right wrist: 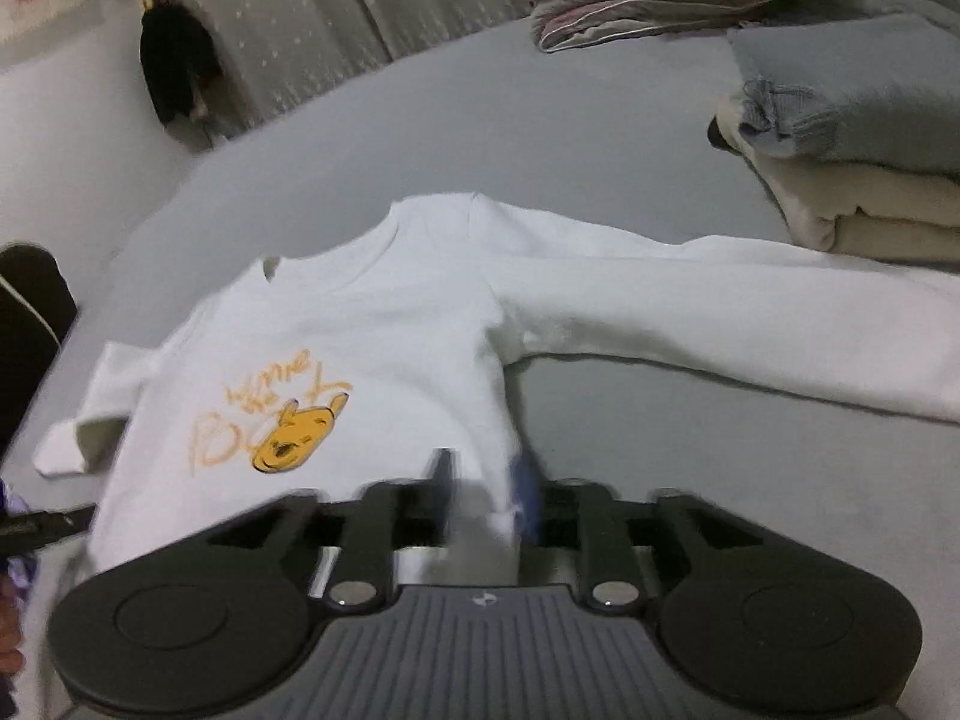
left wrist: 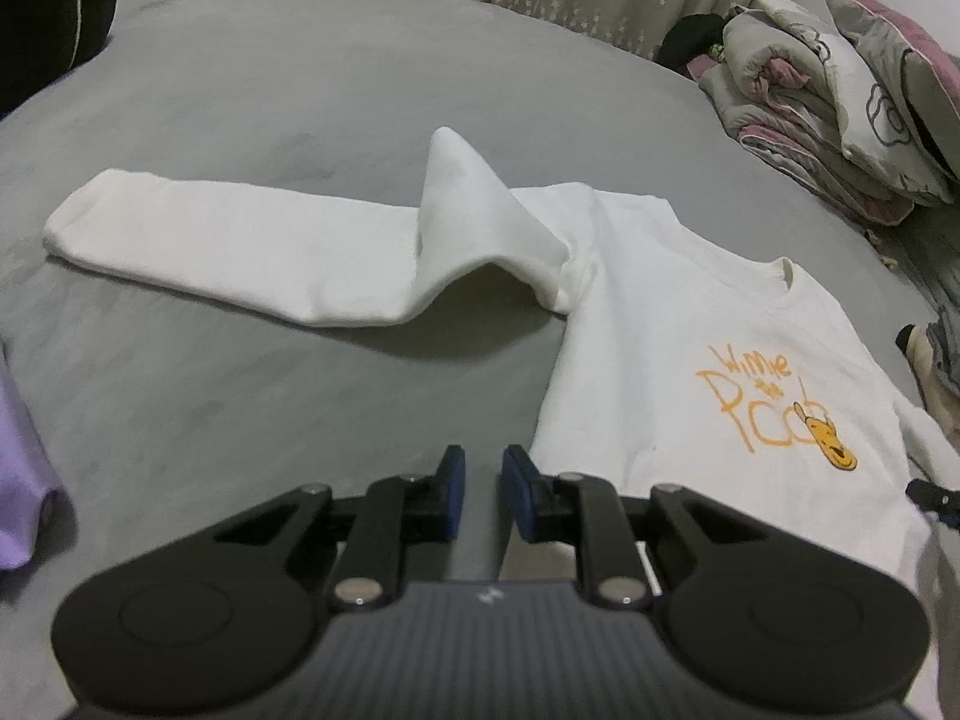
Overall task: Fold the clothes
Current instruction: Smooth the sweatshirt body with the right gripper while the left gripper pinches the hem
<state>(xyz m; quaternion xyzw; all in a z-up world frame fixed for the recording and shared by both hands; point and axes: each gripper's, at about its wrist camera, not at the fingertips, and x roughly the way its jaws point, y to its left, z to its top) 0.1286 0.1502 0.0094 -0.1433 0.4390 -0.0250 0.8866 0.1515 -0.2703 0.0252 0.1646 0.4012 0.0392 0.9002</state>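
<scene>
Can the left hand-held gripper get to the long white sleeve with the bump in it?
Probably yes. The left hand-held gripper is open and empty, and only bare grey bedsheet lies between it and the sleeve.

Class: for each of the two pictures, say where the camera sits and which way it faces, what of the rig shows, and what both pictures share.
Left wrist: sits on the left gripper, low over the grey bed, facing the sweatshirt's humped sleeve; open, empty fingers show.
Right wrist: sits on the right gripper, facing the sweatshirt from its hem; fingers straddle the hem edge, blurred.
Shared: sweatshirt, its yellow print, bed, folded bedding.
</scene>
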